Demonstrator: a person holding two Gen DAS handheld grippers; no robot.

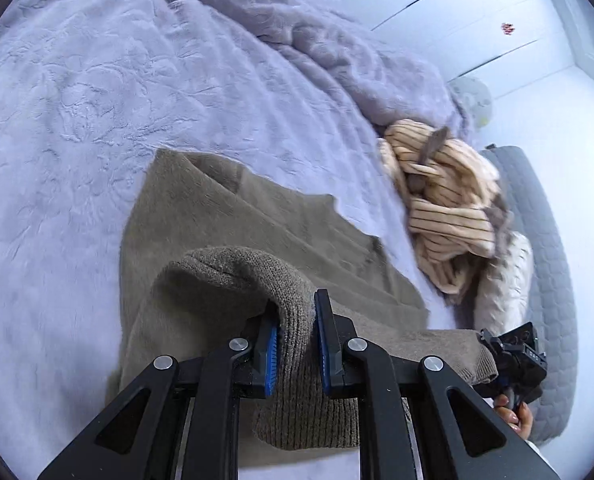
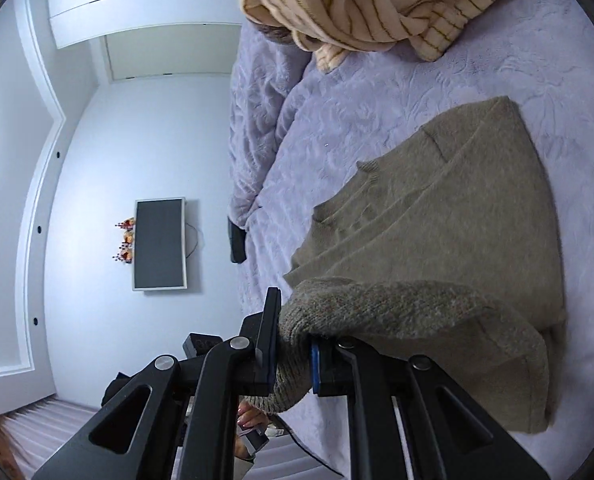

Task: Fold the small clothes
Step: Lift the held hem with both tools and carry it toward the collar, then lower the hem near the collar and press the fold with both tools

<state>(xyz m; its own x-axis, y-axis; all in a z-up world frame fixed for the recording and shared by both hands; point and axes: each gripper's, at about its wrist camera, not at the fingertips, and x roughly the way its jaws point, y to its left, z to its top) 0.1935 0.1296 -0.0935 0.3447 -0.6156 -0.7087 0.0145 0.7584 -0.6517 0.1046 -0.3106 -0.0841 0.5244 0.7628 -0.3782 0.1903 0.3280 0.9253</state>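
Observation:
A taupe knit sweater (image 1: pixel 233 216) lies on the lilac bedspread (image 1: pixel 77 100), partly lifted at its near end. My left gripper (image 1: pixel 295 320) is shut on the sweater's ribbed hem, which bulges up between the blue pads. The right gripper (image 1: pixel 513 356) shows at the sweater's other corner in the left wrist view. In the right wrist view the sweater (image 2: pixel 457 220) spreads away from me, and my right gripper (image 2: pixel 293 336) is shut on its ribbed edge.
A crumpled cream striped garment (image 1: pixel 445 204) lies at the bed's right edge; it is at the top in the right wrist view (image 2: pixel 369 0). A bunched lilac blanket (image 1: pixel 317 28) lies behind. White wardrobes (image 1: pixel 477 12) stand beyond. A wall screen (image 2: pixel 160 244) shows to the left.

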